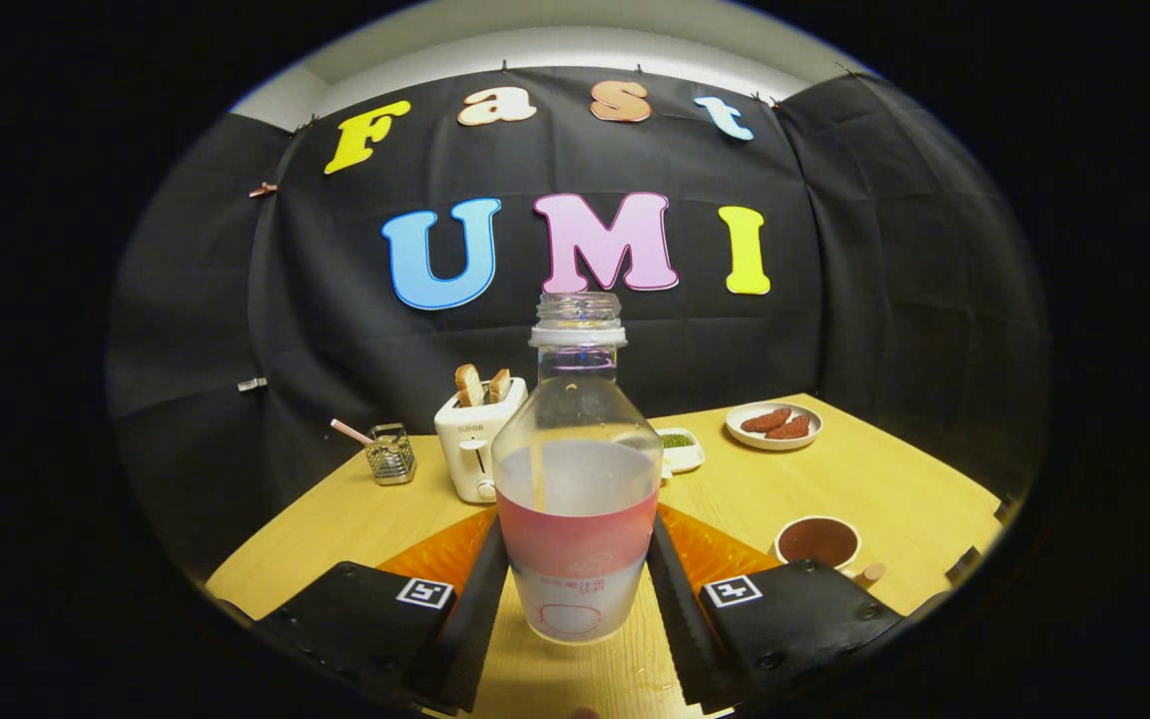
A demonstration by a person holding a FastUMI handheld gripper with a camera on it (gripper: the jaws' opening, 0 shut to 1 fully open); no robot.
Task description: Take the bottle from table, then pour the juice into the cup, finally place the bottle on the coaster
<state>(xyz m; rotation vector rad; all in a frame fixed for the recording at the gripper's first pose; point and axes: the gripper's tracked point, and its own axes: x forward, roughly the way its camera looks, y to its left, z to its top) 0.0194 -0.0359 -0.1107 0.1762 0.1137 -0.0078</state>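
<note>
1. The table (864, 489), a light wooden top, was seen across the lower half of the frame, carrying everything else.
2. The gripper (575, 589) was seen at the bottom centre, its jaws pinching the bottle (577, 469) from both sides at the label band, both fingers pressing on it.
3. The bottle stood upright between the jaws at frame centre, uncapped, partly filled with pale juice; whether its base was touching the table could not be told.
4. A toaster (475, 444) with two slices in it was seen left of centre, beyond the bottle.
5. An orange mat (710, 544), judged to be the coaster, was seen beneath and behind the bottle, showing at both sides of it.
6. The cup (817, 541), dark inside, sat at lower right, just beyond the right finger.
7. A plate (773, 424) with reddish pieces was seen at right of centre, and a small white dish (680, 449) just right of the bottle.
8. A wire holder (390, 454) was seen at left.
9. The take was judged done, the pour next: the bottle should be kept upright while carried right, the mouth brought over the cup, and the tilt made slowly, since no cap was on.
</note>
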